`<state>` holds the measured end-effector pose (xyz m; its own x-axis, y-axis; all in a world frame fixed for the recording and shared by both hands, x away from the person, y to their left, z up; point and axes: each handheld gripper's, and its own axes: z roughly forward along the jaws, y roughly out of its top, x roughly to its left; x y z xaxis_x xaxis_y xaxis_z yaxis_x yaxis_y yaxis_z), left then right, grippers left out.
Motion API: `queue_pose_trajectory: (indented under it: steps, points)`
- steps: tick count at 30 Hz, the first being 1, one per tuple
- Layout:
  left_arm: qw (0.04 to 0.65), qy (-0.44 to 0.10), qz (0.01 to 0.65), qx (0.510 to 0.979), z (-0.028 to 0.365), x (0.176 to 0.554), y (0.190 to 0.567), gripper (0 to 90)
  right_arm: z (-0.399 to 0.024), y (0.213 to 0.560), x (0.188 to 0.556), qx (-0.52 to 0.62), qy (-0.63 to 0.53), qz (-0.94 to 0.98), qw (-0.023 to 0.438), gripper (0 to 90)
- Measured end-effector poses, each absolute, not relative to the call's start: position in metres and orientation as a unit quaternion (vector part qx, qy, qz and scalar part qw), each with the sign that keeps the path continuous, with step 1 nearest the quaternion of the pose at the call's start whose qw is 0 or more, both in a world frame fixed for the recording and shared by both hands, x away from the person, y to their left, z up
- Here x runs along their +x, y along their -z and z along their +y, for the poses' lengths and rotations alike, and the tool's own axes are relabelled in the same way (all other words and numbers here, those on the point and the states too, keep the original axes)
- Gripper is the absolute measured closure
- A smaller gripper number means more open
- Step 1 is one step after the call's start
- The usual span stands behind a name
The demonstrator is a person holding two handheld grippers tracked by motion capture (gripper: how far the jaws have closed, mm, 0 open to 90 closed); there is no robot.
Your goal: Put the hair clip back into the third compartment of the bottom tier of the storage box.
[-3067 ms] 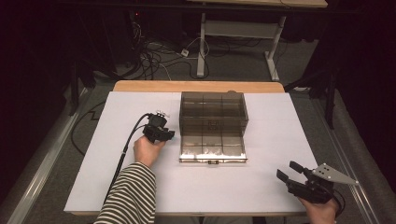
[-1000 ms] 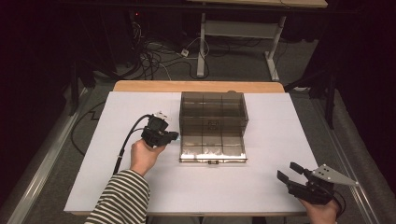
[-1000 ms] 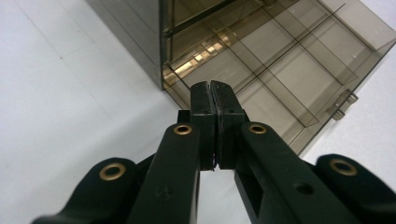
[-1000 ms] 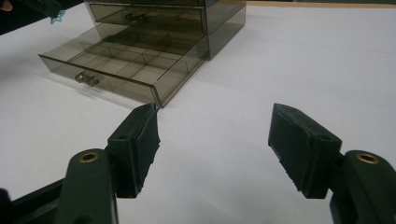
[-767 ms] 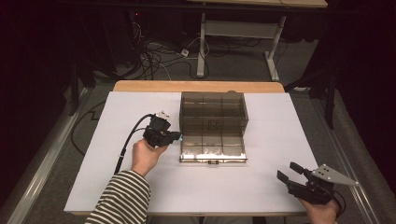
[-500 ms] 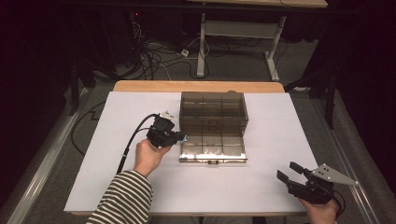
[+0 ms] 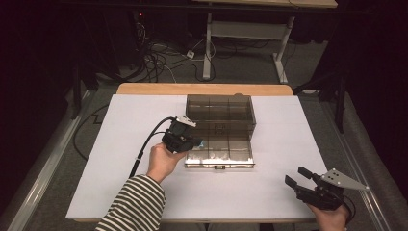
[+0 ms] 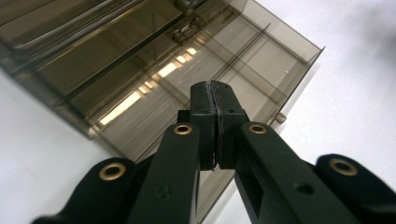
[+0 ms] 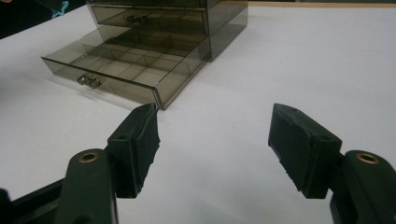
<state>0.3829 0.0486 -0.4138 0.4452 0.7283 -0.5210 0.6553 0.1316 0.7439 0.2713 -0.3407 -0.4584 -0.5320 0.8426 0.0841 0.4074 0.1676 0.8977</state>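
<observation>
One drawer [image 7: 219,153] of the smoky see-through organiser [image 7: 220,111] is standing pulled out toward the person on the white tabletop [image 7: 120,120], and the work in hand appears to be dealing with that drawer. The left claw [image 7: 192,143] is hovering at the drawer's left side wall, just beside or touching it, I cannot tell which; in the left gripper view its black pads [image 8: 204,100] are pressing flat against each other with nothing between them, above the divided compartments of the drawer [image 8: 243,60]. The right claw [image 7: 297,177] is resting near the front right corner of the tabletop, well apart from the organiser, its jaws spread wide and gripping nothing; from the right gripper view the open drawer [image 9: 126,63] and its small front knob [image 9: 88,81] are lying ahead, with a second knob [image 9: 135,19] on the shut drawer above. By my judgement the step is either nudging the drawer back in or checking its compartments, which look bare. The next move is probably calling for the closed left claw to shift to the drawer's front and push squarely, so the drawer is sliding straight rather than skewing. No brand, label or writing is showing legibly on the organiser or claws.
</observation>
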Motion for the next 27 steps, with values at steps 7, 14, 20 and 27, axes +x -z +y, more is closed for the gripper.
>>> queue_pose_trajectory:
  steps: [7, 14, 20, 27]
  points:
    - [0.538, -0.026, 0.514, 0.667, 0.034, 0.382, 0.413, 86.3, -0.341, 0.458, 0.271, 0.427, -0.484, 0.730, 0.225, 34.1]
    - [0.537, -0.021, 0.505, 0.675, 0.019, 0.381, 0.414, 86.3, -0.340, 0.458, 0.271, 0.426, -0.484, 0.730, 0.225, 34.1]
    - [0.536, -0.016, 0.497, 0.683, 0.005, 0.382, 0.416, 86.3, -0.340, 0.458, 0.271, 0.427, -0.483, 0.731, 0.225, 34.1]
    - [0.533, -0.011, 0.490, 0.690, -0.007, 0.383, 0.421, 86.2, -0.340, 0.458, 0.271, 0.426, -0.483, 0.731, 0.225, 34.1]
